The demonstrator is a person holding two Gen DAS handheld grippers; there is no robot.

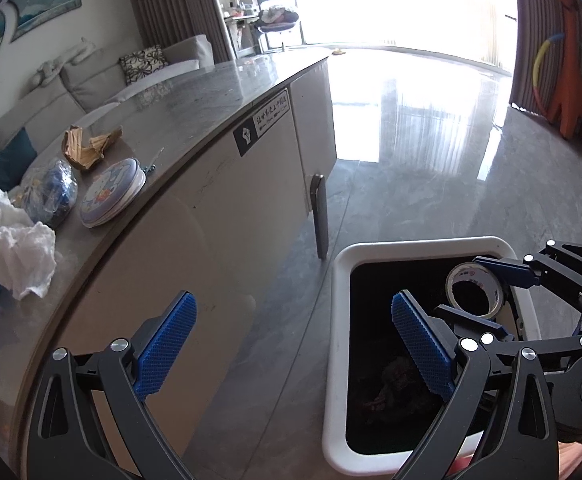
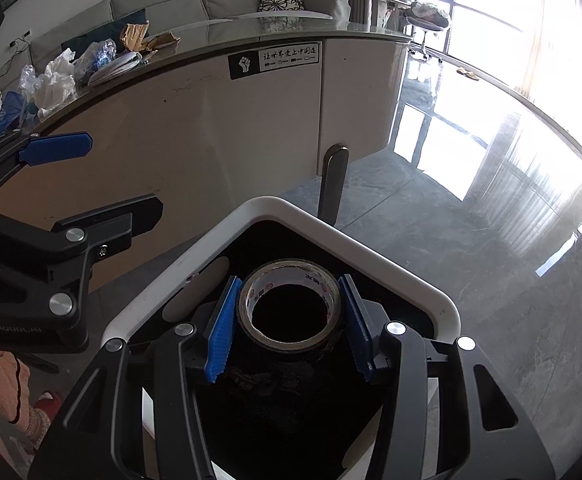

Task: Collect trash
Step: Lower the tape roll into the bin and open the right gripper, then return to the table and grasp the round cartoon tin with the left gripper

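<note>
Right wrist view: right hand-held gripper [image 2: 289, 320] clamps the stiff, light tape roll [image 2: 291, 304] across its rim over the bin [image 2: 371, 240]; left hand-held gripper [image 1: 291, 344] gapes empty.

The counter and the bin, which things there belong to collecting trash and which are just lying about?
Part of the job:
tape roll in the right gripper, over the bin
crumpled tissue
torn brown paper
plastic bags

Just lying about:
round cartoon tin
sofa
cushion
</note>
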